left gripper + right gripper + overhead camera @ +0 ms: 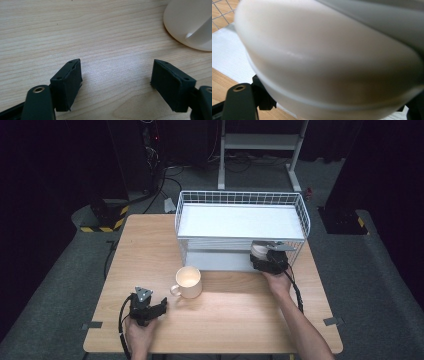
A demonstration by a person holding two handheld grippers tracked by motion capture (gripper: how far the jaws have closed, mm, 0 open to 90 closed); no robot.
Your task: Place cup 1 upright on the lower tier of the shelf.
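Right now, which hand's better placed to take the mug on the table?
Left. Its gripper sits open just short of the mug, handle side facing it. The right gripper is at the rack, closed around a white cup.

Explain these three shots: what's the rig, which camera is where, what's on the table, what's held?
No robot here: a person holds a pair of hand tongs in each hand. The high view looks down on the table. The other two cameras ride on the tongs and look along their black jaws.

On the table stand a mug and a white wire rack with two shelves.

The left tongs rest near the mug's handle, open with bare wood between the jaws.

The right tongs reach into the rack's lower shelf. Their jaws sit on either side of a white bowl and seem to grip it.
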